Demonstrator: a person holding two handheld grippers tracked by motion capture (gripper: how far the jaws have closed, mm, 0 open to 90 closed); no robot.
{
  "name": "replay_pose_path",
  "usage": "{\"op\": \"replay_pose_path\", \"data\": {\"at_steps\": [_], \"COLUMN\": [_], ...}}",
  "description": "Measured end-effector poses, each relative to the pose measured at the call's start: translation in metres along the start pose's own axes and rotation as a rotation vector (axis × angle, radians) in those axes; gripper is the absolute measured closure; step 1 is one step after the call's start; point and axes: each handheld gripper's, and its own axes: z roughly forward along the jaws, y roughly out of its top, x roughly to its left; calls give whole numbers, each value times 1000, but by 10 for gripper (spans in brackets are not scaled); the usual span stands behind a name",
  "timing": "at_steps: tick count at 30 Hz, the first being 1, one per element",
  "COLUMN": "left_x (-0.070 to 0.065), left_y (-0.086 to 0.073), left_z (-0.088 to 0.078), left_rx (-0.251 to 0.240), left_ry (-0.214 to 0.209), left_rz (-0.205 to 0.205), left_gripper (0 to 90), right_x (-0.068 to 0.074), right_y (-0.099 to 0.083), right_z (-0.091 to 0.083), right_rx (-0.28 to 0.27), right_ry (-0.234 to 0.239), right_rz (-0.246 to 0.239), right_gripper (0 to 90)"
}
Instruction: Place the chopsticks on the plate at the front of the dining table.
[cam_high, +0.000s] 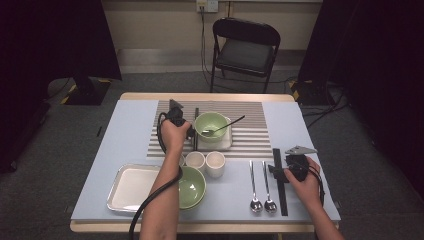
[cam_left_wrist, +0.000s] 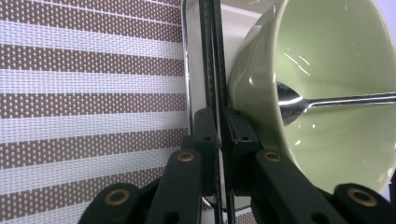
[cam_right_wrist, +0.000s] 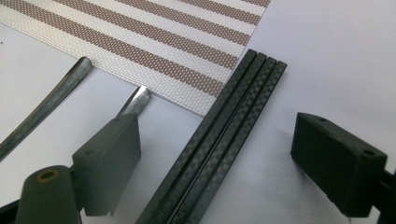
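Table (cam_high: 300, 125), centre of the high view: pale blue cover, with a brown-and-white striped placemat (cam_high: 255, 125) on its upper middle.

Metal tray (cam_high: 117, 192), lower left of the high view, lying flat. A green bowl (cam_high: 195, 192) sits just right of it, partly under the left forearm.

White plate (cam_high: 225, 142) on the placemat carries a second green bowl (cam_high: 212, 122), a spoon (cam_high: 225, 125) resting inside it with the handle pointing upper right.

Two white cups (cam_high: 206, 161) stand side by side just below the placemat.

Left gripper (cam_left_wrist: 218, 126), centre of the high view: jaws clenched on a pair of black chopsticks (cam_left_wrist: 212, 60), which run upward in the left gripper view, between the plate's edge and the bowl's outer wall.

Right gripper (cam_right_wrist: 215, 154), lower right of the high view: jaws released, standing wide to either side of a bundle of black chopsticks (cam_right_wrist: 224, 130) lying on the table cover, pads clear of it.

Two metal spoons (cam_high: 261, 185) lie parallel just left of that bundle, bowls toward the bottom of the frame.
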Motion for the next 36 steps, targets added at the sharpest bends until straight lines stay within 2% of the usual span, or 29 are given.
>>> {"op": "replay_pose_path", "data": {"at_steps": [4, 10, 11, 27, 29, 33, 36], "left_x": [0, 3, 3, 2, 3, 1, 1], "left_y": [-1, -1, -1, -1, -1, -1, -1], "left_z": [0, 0, 0, 2, 0, -4, -7], "left_rx": [-10, 2, 13, 1, 11, 0, 1], "left_ry": [-3, 28, 23, 19, 21, 22, 17], "left_rz": [-12, 1, 9, -6, 9, 9, 25], "left_gripper": [866, 872, 873, 861, 857, 838, 807], "right_x": [0, 0, 0, 0, 0, 0, 0], "right_y": [0, 0, 0, 0, 0, 0, 0], "right_z": [0, 0, 0, 0, 0, 0, 0], "right_rx": [0, 1, 0, 0, 0, 0, 0], "right_ry": [0, 0, 1, 1, 1, 1, 1], "right_rz": [0, 0, 0, 0, 0, 0, 1], "right_gripper": [149, 149, 149, 149, 149, 149, 149]}}
